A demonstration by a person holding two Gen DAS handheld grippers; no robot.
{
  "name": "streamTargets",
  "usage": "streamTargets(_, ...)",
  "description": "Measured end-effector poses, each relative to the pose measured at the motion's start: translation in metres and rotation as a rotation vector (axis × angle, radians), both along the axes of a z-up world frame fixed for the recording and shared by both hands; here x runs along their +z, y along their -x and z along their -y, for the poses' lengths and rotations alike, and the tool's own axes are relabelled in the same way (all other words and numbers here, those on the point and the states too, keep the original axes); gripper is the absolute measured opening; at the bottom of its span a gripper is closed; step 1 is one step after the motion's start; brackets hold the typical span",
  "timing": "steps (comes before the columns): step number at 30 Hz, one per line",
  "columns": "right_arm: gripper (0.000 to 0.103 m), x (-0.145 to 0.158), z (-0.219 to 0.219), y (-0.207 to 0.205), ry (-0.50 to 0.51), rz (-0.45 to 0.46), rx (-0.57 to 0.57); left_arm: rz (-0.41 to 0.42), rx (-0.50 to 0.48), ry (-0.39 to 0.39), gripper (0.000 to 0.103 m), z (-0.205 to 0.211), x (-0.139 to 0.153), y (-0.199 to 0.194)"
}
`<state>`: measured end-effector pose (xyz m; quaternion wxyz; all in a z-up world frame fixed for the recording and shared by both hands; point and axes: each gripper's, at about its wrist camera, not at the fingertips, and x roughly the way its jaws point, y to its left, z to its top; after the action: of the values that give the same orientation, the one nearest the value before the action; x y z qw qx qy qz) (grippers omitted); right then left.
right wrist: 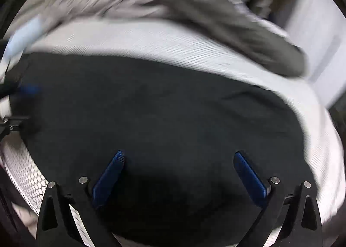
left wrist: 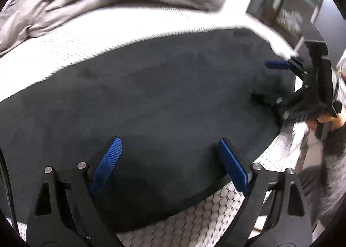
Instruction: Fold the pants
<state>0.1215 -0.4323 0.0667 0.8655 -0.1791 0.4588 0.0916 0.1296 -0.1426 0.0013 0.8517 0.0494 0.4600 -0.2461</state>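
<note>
Angling steeply down over the flat dark navy fabric pants (left wrist: pixel 151 95) on the white honeycomb-textured bed (left wrist: pixel 205 221), both blue-padded tongs, left tongs (left wrist: pixel 170 158) and right tongs (right wrist: pixel 179 171), gape released, only the left view showing a hand (left wrist: pixel 326 119).

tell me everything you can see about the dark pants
The dark pants look black or deep navy, a soft matte fabric with faint creases. They lie spread flat as one broad panel on the white textured bed cover, near its front edge. No waistband, pockets or seams can be made out. Both open tools, the left tool and the right tool, hang above them, and the pads do not appear to press the cloth.
</note>
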Motion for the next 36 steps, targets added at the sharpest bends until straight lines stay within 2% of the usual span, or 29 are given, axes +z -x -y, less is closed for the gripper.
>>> streamTargets(1,0.102,-0.015,-0.01,-0.002,0.058,-0.026,0.035,-0.001,-0.02,-0.032,0.09,0.003,-0.005,-0.002)
streamTargets(2,0.102,-0.021,-0.01,-0.001,0.075,-0.025,0.058,0.004,-0.039,-0.044,0.091,0.003,-0.007,0.0)
streamTargets(4,0.102,-0.017,0.014,0.001,0.013,-0.049,0.043,0.003,-0.05,-0.04,0.092,-0.009,-0.01,-0.003)
streamTargets(7,0.102,-0.013,0.086,0.005,0.072,-0.026,-0.14,-0.006,-0.014,-0.047,0.093,-0.046,-0.013,-0.008)
streamTargets(9,0.102,-0.011,0.144,0.009,0.07,-0.007,-0.329,-0.001,0.024,-0.061,0.097,-0.072,-0.016,-0.009)
streamTargets(10,0.103,-0.008,0.17,0.012,0.064,0.01,-0.428,-0.006,0.044,-0.069,0.102,-0.08,-0.017,-0.01)
streamTargets(12,0.103,-0.004,0.206,0.018,0.052,0.041,-0.579,-0.02,0.104,-0.058,0.103,-0.103,-0.017,-0.012)
streamTargets(13,0.103,-0.001,0.211,0.02,0.032,0.041,-0.601,-0.018,0.126,-0.054,0.102,-0.108,-0.015,-0.012)
streamTargets(14,0.103,0.003,0.21,0.021,0.018,0.043,-0.616,-0.006,0.168,-0.054,0.096,-0.114,-0.01,-0.011)
streamTargets(16,0.103,0.018,0.187,0.01,0.068,0.096,-0.599,0.028,0.197,-0.025,0.094,-0.117,0.002,-0.008)
streamTargets(18,0.103,0.036,0.146,0.011,0.09,0.15,-0.508,0.065,0.189,0.028,0.094,-0.112,0.012,-0.006)
streamTargets(21,0.103,0.048,0.079,-0.002,0.015,0.177,-0.343,0.061,0.192,0.024,0.094,-0.093,0.014,-0.016)
streamTargets(23,0.103,0.041,0.024,-0.018,-0.063,0.143,-0.249,0.048,0.182,-0.017,0.094,-0.079,0.006,-0.026)
streamTargets(25,0.103,0.024,-0.038,-0.025,-0.133,0.105,-0.161,0.039,0.185,-0.096,0.094,-0.072,-0.004,-0.035)
streamTargets(26,0.103,0.005,-0.045,-0.044,-0.146,0.071,-0.094,0.024,0.187,-0.136,0.094,-0.072,-0.011,-0.038)
streamTargets(28,0.102,-0.016,-0.104,-0.037,-0.084,0.01,0.036,0.01,0.195,-0.129,0.094,-0.083,-0.018,-0.04)
streamTargets(29,0.102,-0.033,-0.117,-0.033,-0.021,0.007,0.075,0.01,0.211,-0.138,0.094,-0.095,-0.017,-0.037)
streamTargets(30,0.102,-0.037,-0.124,-0.029,0.019,0.031,0.09,0.02,0.227,-0.149,0.094,-0.107,-0.017,-0.032)
streamTargets(31,0.102,-0.037,-0.124,-0.031,0.011,0.033,0.095,0.027,0.243,-0.157,0.094,-0.123,-0.016,-0.027)
streamTargets(33,0.102,-0.038,-0.107,-0.04,-0.046,-0.022,0.051,0.034,0.297,-0.186,0.094,-0.159,-0.014,-0.021)
streamTargets(34,0.102,-0.039,-0.093,-0.046,-0.052,-0.037,0.007,0.035,0.319,-0.186,0.089,-0.175,-0.014,-0.018)
streamTargets(35,0.102,-0.039,-0.087,-0.05,-0.046,-0.043,-0.018,0.022,0.288,-0.112,0.077,-0.196,-0.013,-0.012)
streamTargets(36,0.102,-0.039,-0.072,-0.055,-0.041,-0.045,-0.064,0.016,0.262,-0.084,0.074,-0.207,-0.011,-0.006)
